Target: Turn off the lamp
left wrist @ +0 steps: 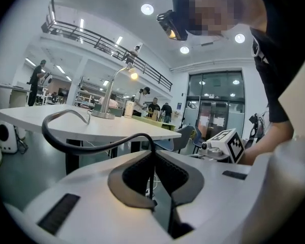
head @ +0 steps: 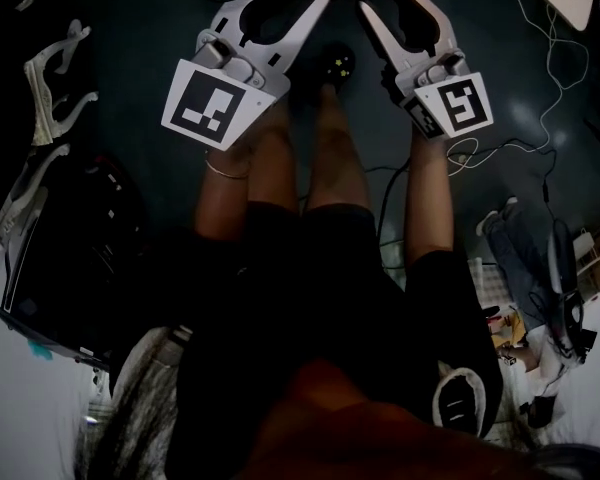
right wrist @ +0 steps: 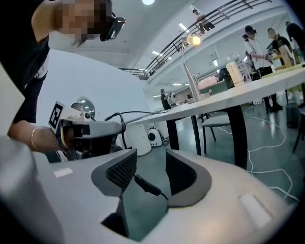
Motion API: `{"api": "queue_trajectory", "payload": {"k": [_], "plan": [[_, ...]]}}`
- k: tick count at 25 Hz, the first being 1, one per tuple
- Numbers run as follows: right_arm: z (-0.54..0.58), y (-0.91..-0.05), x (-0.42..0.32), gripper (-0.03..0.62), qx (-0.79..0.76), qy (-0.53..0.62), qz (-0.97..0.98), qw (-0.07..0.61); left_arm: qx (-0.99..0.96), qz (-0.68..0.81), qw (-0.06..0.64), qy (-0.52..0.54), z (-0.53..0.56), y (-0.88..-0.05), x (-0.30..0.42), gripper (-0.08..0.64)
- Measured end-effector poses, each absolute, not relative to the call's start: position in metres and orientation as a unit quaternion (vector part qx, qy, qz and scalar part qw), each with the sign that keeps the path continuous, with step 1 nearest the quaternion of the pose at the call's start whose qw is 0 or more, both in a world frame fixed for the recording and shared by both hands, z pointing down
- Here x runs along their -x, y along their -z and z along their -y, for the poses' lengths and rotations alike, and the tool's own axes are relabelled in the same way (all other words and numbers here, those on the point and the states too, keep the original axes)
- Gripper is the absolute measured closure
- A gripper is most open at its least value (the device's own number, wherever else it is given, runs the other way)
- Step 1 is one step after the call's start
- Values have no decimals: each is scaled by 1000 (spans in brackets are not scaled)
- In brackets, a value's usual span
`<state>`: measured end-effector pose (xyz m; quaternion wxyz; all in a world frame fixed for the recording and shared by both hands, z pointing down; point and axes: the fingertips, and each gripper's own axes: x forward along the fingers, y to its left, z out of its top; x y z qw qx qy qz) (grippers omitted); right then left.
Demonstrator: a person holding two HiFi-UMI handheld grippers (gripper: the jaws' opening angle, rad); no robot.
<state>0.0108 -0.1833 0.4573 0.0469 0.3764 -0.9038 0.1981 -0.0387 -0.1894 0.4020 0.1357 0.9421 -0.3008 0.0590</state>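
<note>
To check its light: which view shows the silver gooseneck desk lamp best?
Left gripper view: the silver gooseneck desk lamp stands whole on the white table, glowing. Right gripper view shows it lit, base less clear. Head view lacks it.

Head view very dim, floor [head: 130,28] near black, detail at 9 o'clock possibly lost. Gripper views bright: ceiling spots [left wrist: 147,8] at 12 o'clock, lamp [right wrist: 194,39] glaring (fisheye bends edges, vignetted corners).
</note>
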Motion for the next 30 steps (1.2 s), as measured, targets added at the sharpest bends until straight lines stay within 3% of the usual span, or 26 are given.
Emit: {"api": "queue_trajectory", "payload": {"k": [5,30], "plan": [[165,-464,-9,443,-354,-178,913,95,-942,299,149,-45,178,-380,39,535],[168,-480,21,443,-278,-97,942,161,-950,276,147,-22,185,-354,40,535]]}}
